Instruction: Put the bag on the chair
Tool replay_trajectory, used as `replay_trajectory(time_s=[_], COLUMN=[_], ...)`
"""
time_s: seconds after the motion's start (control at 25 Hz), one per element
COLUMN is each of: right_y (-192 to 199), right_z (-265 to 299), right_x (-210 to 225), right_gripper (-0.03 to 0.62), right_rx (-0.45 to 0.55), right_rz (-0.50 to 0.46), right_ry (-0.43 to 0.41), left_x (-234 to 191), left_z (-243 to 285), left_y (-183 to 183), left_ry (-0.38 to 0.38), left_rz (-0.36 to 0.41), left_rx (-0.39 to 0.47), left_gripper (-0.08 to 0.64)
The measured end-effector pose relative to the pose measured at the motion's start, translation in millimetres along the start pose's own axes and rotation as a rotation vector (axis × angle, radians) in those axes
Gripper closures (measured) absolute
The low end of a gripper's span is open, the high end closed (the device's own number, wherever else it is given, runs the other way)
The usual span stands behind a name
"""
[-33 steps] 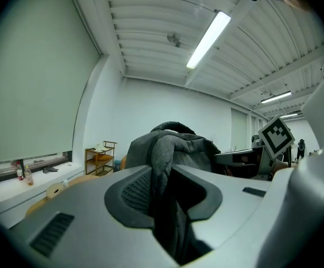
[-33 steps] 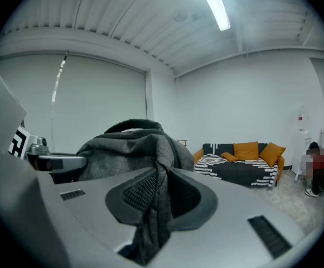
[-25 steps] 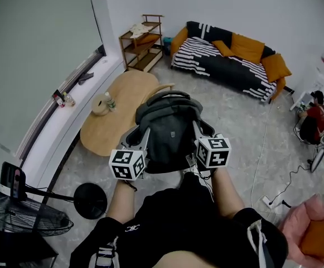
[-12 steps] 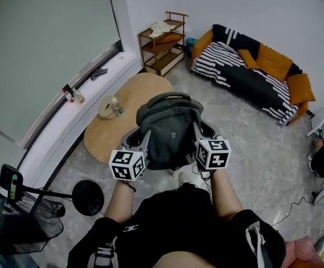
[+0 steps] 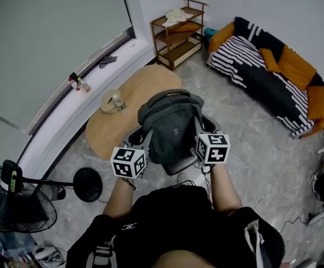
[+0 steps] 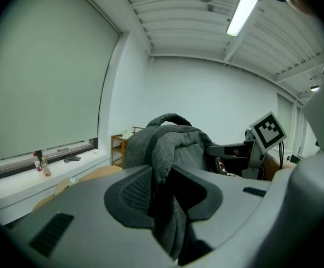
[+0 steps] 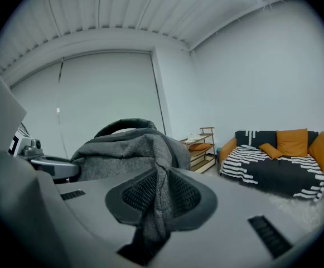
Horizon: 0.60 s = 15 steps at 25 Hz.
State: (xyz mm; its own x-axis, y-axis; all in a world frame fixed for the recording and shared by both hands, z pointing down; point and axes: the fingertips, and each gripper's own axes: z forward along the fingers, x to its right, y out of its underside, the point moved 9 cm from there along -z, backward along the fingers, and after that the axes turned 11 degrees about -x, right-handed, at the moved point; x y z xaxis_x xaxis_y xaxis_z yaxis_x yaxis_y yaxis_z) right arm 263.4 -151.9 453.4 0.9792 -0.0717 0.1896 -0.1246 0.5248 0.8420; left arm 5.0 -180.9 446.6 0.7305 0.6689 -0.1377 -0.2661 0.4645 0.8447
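Observation:
The bag (image 5: pixel 170 124) is a grey backpack with a top loop handle, held up in the air in front of me between both grippers. My left gripper (image 5: pixel 142 137) is shut on the fabric of its left side. In the left gripper view a fold of the bag (image 6: pixel 173 144) is pinched between the pads of that gripper (image 6: pixel 164 197). My right gripper (image 5: pixel 198 132) is shut on the right side. In the right gripper view the grey cloth (image 7: pixel 128 149) runs down between its jaws (image 7: pixel 159 197). I see no chair in any view.
An oval wooden table (image 5: pixel 145 88) with a bottle (image 5: pixel 117 100) lies just beyond the bag. A wooden shelf (image 5: pixel 178 29) stands at the back, a striped sofa (image 5: pixel 273 66) with orange cushions at the right. A fan (image 5: pixel 17 205) and its round base (image 5: pixel 87 184) stand at the left.
The whole scene has shifted across the head view: table, shelf and sofa slid to the right and closer. The bag stays pinched between both grippers the same way.

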Motion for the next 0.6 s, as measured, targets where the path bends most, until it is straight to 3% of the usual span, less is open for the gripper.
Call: replay_trajectory(time_s=[0.36, 0.6], right_y=[-4, 7], right_z=[97, 155], right_x=[42, 55], right_gripper=[0.509, 0.508], right_rx=[-0.138, -0.247], right_rz=[-0.045, -0.036], right_ry=[-0.078, -0.068], left_x=[-27, -51], left_z=[78, 119], left_y=[14, 30], left_ry=[-0.088, -0.076], left_rz=[-0.098, -0.142], left_rx=[-0.121, -0.225], left_gripper=[0.453, 0.453])
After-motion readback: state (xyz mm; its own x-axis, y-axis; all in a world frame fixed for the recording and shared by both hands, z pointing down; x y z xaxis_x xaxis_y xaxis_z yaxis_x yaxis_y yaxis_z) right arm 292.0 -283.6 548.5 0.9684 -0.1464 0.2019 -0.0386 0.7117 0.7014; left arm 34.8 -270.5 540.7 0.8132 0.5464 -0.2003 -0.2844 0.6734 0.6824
